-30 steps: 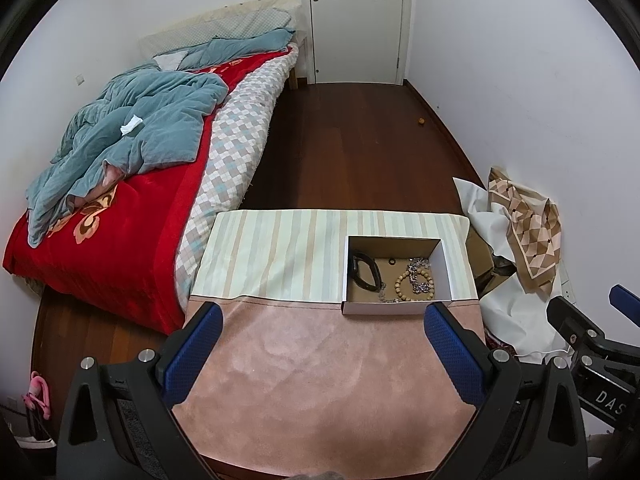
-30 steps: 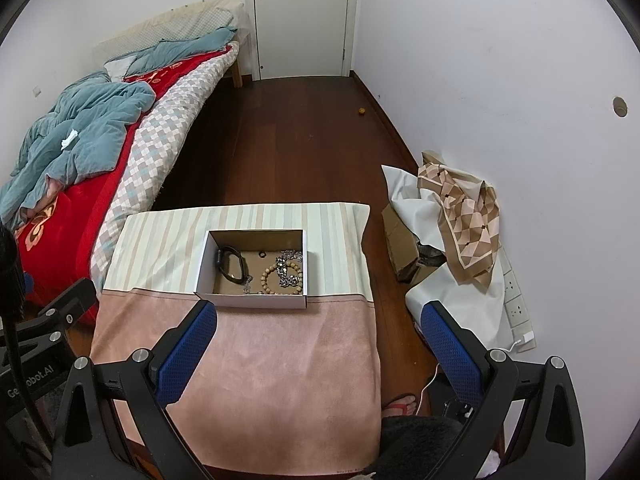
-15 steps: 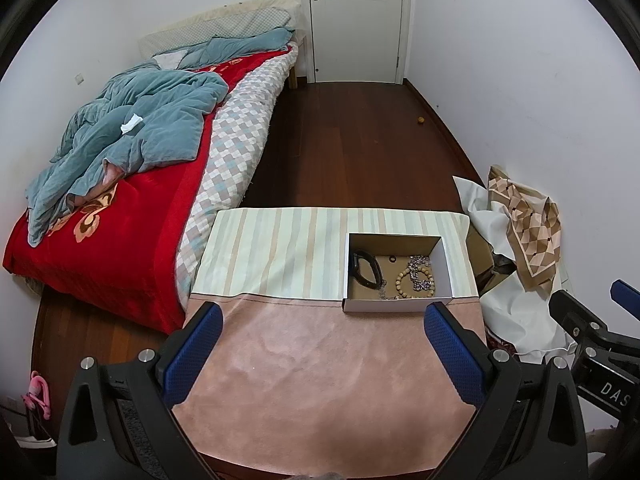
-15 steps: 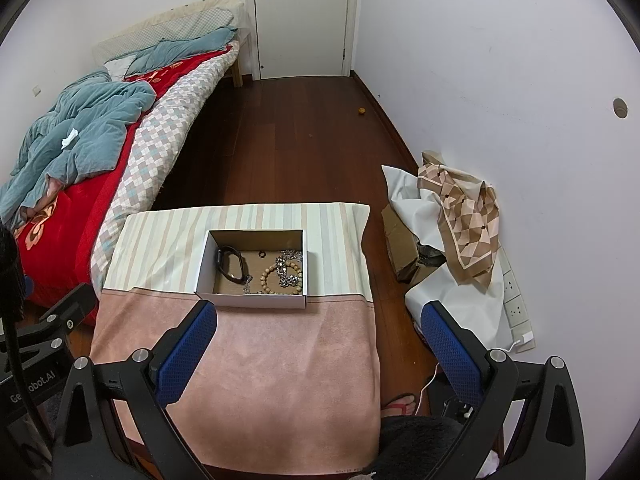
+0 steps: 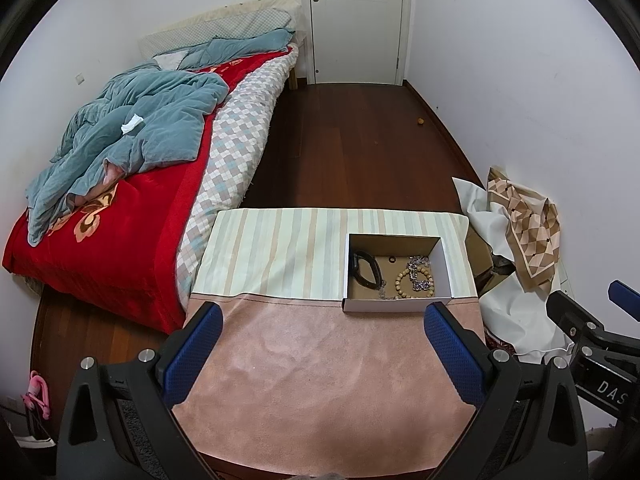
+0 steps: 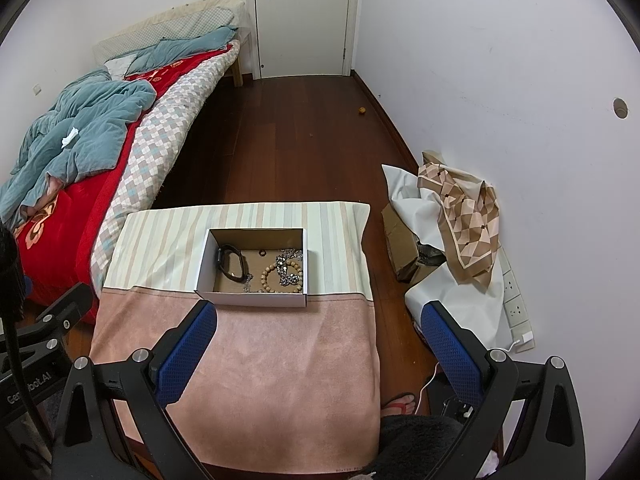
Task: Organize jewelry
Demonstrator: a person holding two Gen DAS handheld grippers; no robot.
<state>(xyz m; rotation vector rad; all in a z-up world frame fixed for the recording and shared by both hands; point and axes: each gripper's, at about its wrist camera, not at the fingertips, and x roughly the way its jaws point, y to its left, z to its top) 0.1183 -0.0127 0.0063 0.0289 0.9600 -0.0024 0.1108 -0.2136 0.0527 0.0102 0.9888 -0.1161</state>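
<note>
The left gripper (image 5: 322, 324) has its jaws spread wide, with nothing between the blue, finely textured pads (image 5: 192, 354) but bare cloth. The right gripper (image 6: 318, 322) is spread just as wide and also empty.

In the left wrist view the cardboard box (image 5: 396, 306) sits ahead of the jaws and toward the right pad, its white front wall just beyond that fingertip. In the right wrist view the same box (image 6: 252, 298) lies ahead and toward the left pad. Neither gripper touches it.

The box is shallow, rectangular and open-topped, white outside and brown inside. On its floor lie a black band (image 6: 231, 263) looped into an oval at the left, a ring of round wooden beads (image 6: 280, 278) at the right, a tangle of silvery chain (image 6: 289, 268) lying across the beads, and a small dark ring (image 6: 262, 253) near the back wall.

The box stands on the counter (image 6: 280, 364), which is covered by a cloth: soft, suede-like pink on the near half, pale stripes on the far half. The box straddles the seam between them, mostly on the stripes.

To the left is a bed (image 5: 120, 216) with a red blanket, a rumpled blue-grey quilt and a diamond-patterned mattress side. The floor (image 5: 352, 148) is dark wood. A diamond-printed scarf (image 6: 464, 216) is draped over white fabric by the right wall, and a white door (image 6: 302, 16) stands closed at the far end.
</note>
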